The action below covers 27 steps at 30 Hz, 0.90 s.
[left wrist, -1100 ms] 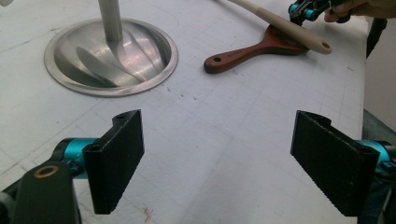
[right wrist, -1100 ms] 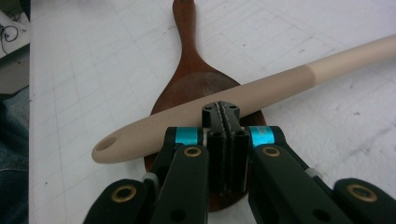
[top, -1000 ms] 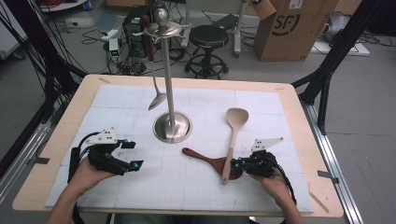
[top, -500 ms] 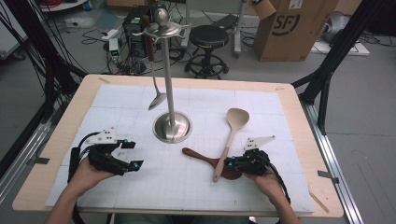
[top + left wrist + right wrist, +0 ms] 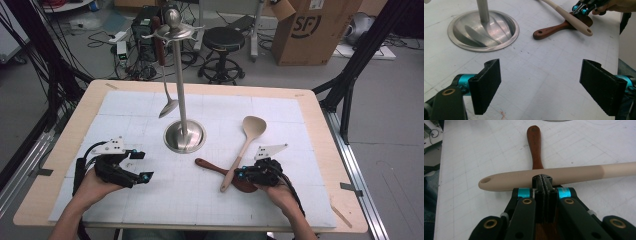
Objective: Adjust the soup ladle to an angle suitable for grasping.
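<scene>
1. The pale beige wooden spoon (image 5: 246, 145) is lying on the white desk (image 5: 300, 130), its handle crossing the dark brown wooden spatula (image 5: 220, 170).
2. The right gripper (image 5: 241, 173) is sitting pressed together, its tips touching that handle.
3. The left gripper (image 5: 142, 165) is resting spread near the steel utensil stand (image 5: 184, 135).

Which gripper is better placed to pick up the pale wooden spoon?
Right. The right gripper, jaws shut, sits against the pale wooden spoon handle where it crosses the dark spatula. The left gripper is open, far across the mat.
</scene>
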Tool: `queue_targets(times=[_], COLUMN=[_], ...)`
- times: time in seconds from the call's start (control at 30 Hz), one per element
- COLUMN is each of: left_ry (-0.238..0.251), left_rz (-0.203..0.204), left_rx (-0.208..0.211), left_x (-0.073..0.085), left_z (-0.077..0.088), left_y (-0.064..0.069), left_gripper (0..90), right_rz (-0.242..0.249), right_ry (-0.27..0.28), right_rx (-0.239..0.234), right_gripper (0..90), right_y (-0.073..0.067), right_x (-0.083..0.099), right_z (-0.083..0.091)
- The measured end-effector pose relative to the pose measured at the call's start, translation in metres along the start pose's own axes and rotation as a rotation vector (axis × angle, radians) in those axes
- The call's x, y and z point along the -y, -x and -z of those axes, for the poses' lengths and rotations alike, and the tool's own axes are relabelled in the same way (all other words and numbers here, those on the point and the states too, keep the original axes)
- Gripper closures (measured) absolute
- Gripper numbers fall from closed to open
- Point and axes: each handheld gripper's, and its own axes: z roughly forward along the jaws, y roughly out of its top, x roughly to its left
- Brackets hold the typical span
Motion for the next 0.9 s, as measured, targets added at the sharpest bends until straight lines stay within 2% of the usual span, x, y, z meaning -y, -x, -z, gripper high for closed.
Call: queue_targets(times=[0.9], left_ry=[0.0], left_rz=[0.001], left_rx=[0.005], left_x=[0.0], left_z=[0.0], left_y=[0.0], left_gripper=[18.1], right_rz=[0.037], right_ry=[-0.016], right_rx=[-0.027], right_gripper=[89.7], right_y=[-0.007], right_x=[-0.019], right_z=[-0.029])
